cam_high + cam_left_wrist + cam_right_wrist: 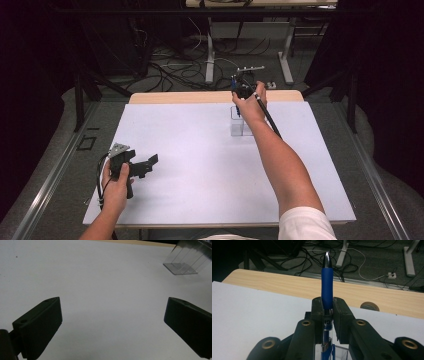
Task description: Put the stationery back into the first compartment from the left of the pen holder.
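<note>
My right gripper [239,100] is at the far middle of the white mat, shut on a blue pen [327,287]. In the right gripper view the pen stands between the two pads with its blue grip and silver tip pointing away. Its lower end reaches down toward a clear plastic box [241,125] just below. That clear box [183,261] sits at the upper right of the left gripper view. My left gripper [147,164] rests at the near left of the mat, jaws wide open with nothing between them [112,322].
The white mat [190,165] covers a wooden table [387,298] whose bare far edge has a round cable port [369,306]. Beyond it lie floor cables [170,70] and the white legs of another desk [210,55].
</note>
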A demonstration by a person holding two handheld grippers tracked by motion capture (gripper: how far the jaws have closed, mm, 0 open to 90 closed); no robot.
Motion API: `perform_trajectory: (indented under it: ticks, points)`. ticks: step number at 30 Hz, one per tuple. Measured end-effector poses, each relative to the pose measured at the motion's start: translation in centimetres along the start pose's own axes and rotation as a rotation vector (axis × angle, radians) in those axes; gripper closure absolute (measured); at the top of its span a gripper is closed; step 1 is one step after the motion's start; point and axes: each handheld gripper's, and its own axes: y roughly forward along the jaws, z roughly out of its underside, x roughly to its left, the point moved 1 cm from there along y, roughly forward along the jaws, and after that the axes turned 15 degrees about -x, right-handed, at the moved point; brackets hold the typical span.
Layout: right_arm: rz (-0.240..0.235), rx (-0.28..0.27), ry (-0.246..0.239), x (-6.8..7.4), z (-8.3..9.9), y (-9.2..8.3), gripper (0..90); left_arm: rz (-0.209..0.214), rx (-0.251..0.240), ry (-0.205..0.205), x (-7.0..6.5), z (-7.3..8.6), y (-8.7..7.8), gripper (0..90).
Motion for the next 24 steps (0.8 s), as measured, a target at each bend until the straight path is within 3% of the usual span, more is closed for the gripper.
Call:
perform_trajectory:
  ticks: [24]
  points:
    - [0.0, 0.024, -0.018, 0.4, 1.4, 0.8, 79.7, 0.0, -0.001, 0.001, -0.1, 0.0, 0.0, 1.7]
